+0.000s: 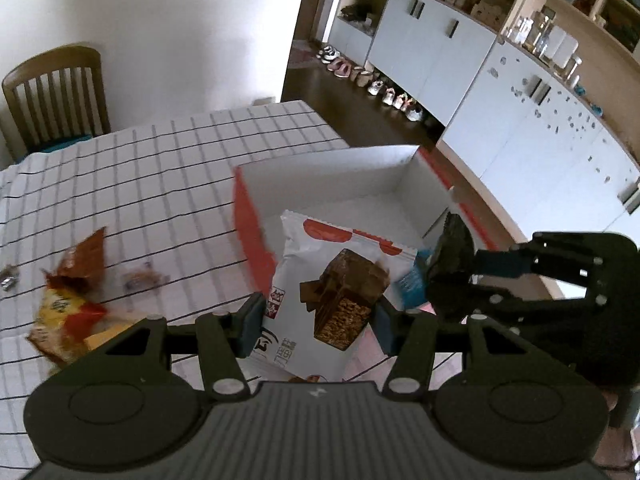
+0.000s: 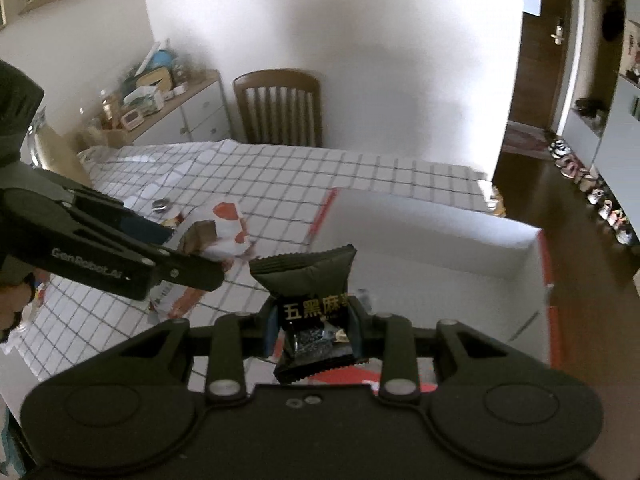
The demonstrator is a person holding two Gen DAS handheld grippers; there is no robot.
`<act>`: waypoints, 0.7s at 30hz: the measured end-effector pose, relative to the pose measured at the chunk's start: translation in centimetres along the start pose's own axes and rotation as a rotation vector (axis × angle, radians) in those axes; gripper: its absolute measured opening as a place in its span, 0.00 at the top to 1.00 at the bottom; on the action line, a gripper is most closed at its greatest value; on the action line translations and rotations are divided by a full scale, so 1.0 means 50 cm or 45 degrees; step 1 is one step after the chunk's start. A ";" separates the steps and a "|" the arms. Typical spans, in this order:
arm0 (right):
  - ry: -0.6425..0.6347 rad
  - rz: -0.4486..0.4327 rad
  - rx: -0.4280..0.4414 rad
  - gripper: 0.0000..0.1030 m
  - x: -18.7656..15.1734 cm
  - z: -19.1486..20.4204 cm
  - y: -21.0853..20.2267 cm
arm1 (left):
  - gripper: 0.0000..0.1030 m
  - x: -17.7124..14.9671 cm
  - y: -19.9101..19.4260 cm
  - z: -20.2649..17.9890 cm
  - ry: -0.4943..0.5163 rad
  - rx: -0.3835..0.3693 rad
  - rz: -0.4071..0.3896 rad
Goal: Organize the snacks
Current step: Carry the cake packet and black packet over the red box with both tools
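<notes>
My left gripper [image 1: 318,318] is shut on a white snack packet [image 1: 320,280] printed with a brown wafer bar and red patches. The packet hangs at the near left corner of an open white box with red edges [image 1: 340,176]. My right gripper [image 2: 312,330] is shut on a small black snack packet [image 2: 314,308] with gold lettering, just above the box's near wall [image 2: 420,216]. In the left wrist view the right gripper [image 1: 452,276] comes in from the right with the black packet [image 1: 452,248]. From the right wrist camera, the left gripper [image 2: 208,258] and its white packet [image 2: 224,228] show at left.
A white tablecloth with a dark grid [image 1: 140,184] covers the table. An orange and yellow snack bag [image 1: 72,304] and small wrapped sweets [image 1: 140,278] lie at left on the cloth. A wooden chair [image 2: 280,108] stands at the far side. The box sits at the table's right end.
</notes>
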State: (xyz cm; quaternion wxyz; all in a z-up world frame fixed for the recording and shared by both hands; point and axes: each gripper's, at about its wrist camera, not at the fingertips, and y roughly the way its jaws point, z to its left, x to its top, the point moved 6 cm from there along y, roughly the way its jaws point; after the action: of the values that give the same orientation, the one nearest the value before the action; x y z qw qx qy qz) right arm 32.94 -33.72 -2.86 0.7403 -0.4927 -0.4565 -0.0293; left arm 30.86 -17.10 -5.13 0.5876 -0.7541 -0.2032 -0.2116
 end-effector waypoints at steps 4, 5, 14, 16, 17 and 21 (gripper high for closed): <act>0.021 -0.015 -0.035 0.69 0.000 -0.050 -0.006 | 0.47 0.028 0.040 -0.037 -0.057 0.014 0.017; 0.025 -0.019 -0.045 0.69 0.001 -0.062 -0.006 | 0.47 0.035 0.050 -0.044 -0.072 0.021 0.022; 0.142 -0.012 -0.168 0.68 -0.003 -0.174 0.023 | 0.47 0.091 0.150 -0.076 -0.196 0.082 0.064; 0.170 -0.001 -0.190 0.69 -0.004 -0.193 0.040 | 0.47 0.097 0.174 -0.082 -0.207 0.100 0.081; 0.177 0.006 -0.199 0.69 -0.005 -0.201 0.050 | 0.47 0.101 0.186 -0.084 -0.209 0.109 0.087; 0.214 0.043 -0.223 0.69 -0.011 -0.227 0.095 | 0.47 0.118 0.230 -0.092 -0.219 0.153 0.110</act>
State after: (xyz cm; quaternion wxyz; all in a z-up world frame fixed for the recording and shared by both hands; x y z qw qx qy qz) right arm 42.32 -40.10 -7.69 0.7304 -0.5590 -0.3801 -0.0977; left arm 41.73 -23.83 -10.03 0.6207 -0.7410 -0.2325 -0.1079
